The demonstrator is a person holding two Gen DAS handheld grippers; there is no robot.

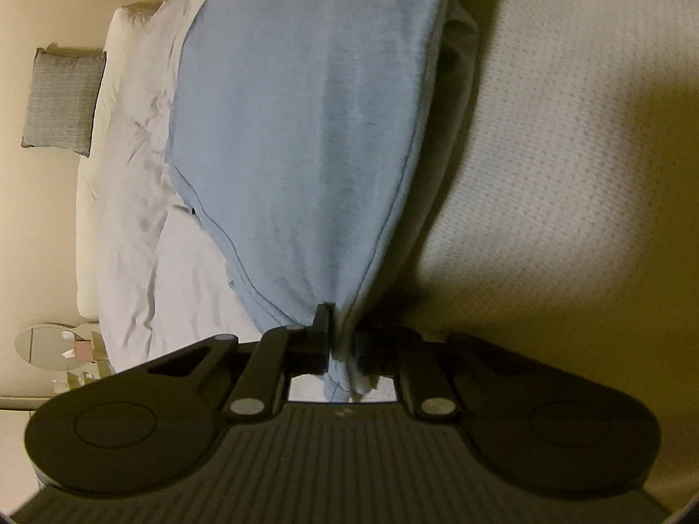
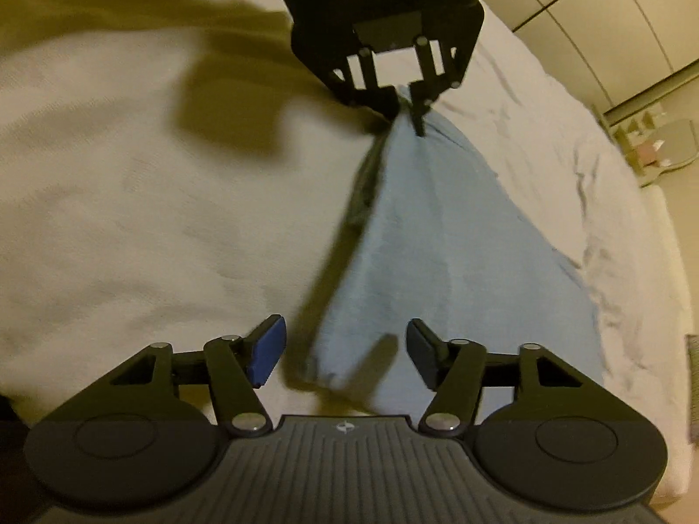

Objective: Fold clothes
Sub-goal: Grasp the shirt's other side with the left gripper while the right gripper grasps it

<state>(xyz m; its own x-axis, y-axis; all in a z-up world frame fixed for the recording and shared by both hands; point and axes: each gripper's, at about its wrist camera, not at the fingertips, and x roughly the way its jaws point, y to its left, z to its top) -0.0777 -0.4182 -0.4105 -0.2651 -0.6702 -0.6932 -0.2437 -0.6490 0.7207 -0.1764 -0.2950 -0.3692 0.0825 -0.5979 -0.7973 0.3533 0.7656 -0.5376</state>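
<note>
In the left wrist view the left gripper (image 1: 335,332) sits at 6 o'clock, its jaws closed tight on a bunched corner of the blue cloth (image 1: 301,131). A short tail of that corner hangs through the jaws toward the camera. From the pinch the cloth fans out toward 12 o'clock, lifted and stretched, with a stitched hem running along each edge. Beneath it at 9 o'clock lies a rumpled white sheet (image 1: 131,201); at 3 o'clock is a textured cream cover (image 1: 568,153), partly in shadow. Farther off at 9 o'clock a grey cushion (image 1: 61,100) leans at the head of the bed (image 1: 94,166). At 8 o'clock, beyond the bed's edge, a small round table (image 1: 43,345) carries a few small items too blurred to tell apart.

In the right wrist view the right gripper (image 2: 346,351) is at 6 o'clock with its jaws spread wide, holding nothing. Its left pad is blue, its right pad dark. The near corner of the cloth (image 2: 437,262) lies between the open jaws and slightly beyond them, not touching either pad as far as can be seen. The cloth narrows toward 12 o'clock, where the left gripper (image 2: 410,109) clamps its far corner above the bed. The cream cover (image 2: 153,218) spreads to 9 o'clock, crossed by dark shadows; the white sheet (image 2: 568,174) runs along 3 o'clock. At 2 o'clock stands the small table (image 2: 664,144), and pale panelled doors (image 2: 589,8) fill 1 o'clock.
</note>
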